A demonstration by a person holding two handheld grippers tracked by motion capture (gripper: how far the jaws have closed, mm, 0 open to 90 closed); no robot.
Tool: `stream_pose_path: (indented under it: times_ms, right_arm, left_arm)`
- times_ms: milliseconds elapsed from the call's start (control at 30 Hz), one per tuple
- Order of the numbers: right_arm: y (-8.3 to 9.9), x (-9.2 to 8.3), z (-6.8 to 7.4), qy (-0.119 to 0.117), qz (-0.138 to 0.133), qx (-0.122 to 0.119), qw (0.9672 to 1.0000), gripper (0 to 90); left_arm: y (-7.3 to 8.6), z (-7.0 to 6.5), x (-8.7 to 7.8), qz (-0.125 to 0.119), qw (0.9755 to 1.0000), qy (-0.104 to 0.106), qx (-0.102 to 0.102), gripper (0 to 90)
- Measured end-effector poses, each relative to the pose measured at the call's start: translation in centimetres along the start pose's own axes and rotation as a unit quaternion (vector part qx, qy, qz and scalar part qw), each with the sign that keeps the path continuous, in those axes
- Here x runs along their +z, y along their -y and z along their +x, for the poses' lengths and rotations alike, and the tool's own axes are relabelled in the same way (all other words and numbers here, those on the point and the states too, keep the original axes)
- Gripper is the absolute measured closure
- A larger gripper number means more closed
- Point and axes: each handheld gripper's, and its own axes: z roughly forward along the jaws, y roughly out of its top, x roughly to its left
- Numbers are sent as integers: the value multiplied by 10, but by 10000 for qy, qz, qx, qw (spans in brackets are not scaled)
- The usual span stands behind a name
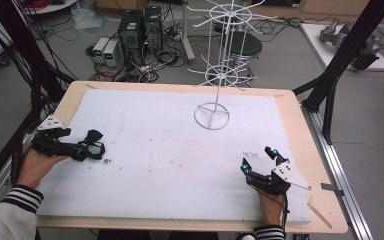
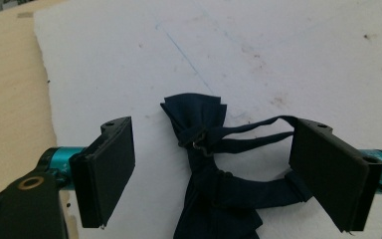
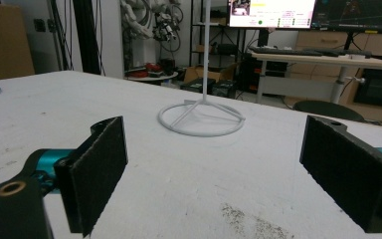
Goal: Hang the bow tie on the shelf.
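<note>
A dark navy bow tie point(image 2: 202, 130) with a thin strap loop lies flat on the white foam board point(image 1: 170, 145), near its left edge. My left gripper point(image 2: 224, 174) is open, one jaw on each side of the bow tie; the strap reaches up to the right-hand jaw. From above, the bow tie point(image 1: 98, 146) sits at the tip of the left gripper point(image 1: 87, 145). My right gripper point(image 1: 256, 157) rests open near the front right of the board, nothing between its jaws. In its own view the right gripper point(image 3: 229, 174) faces the ring base of a white wire rack point(image 3: 201, 119).
The white wire rack point(image 1: 212, 116) stands at the back middle of the board, its pole rising to spoked tiers. The wooden table edge point(image 1: 310, 150) borders the board. Black frame posts stand at both sides. Small dark crumbs point(image 3: 238, 214) dot the board.
</note>
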Motion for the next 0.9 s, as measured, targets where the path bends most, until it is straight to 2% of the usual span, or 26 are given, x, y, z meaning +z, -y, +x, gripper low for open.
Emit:
stream_pose_path:
  times_ms: [167,233,267,367,400,500,667,900]
  right_arm:
    - [0,0,0,1,4,8,10000,105]
    - [0,0,0,5,5,1,10000,105]
    - [0,0,0,5,7,1,10000,105]
    - [0,0,0,1,-1,-3,10000,105]
    - [0,0,0,1,4,7,10000,105]
    - [0,0,0,5,6,-1,10000,105]
    - [0,0,0,5,0,2,10000,105]
    - [0,0,0,2,3,6,10000,105]
  left_arm:
    - [0,4,7,399,9992,-4,63,207]
    - [-1,5,9,435,9990,7,-23,229]
    - [-1,7,11,565,9984,0,-36,240]
    - [0,7,14,666,9978,24,-41,255]
    - [-1,8,16,768,9970,65,-34,263]
    - [-1,8,18,850,9963,82,-50,272]
    - [-3,7,25,1098,9938,174,-52,284]
    - [-3,7,33,1267,9916,183,-159,315]
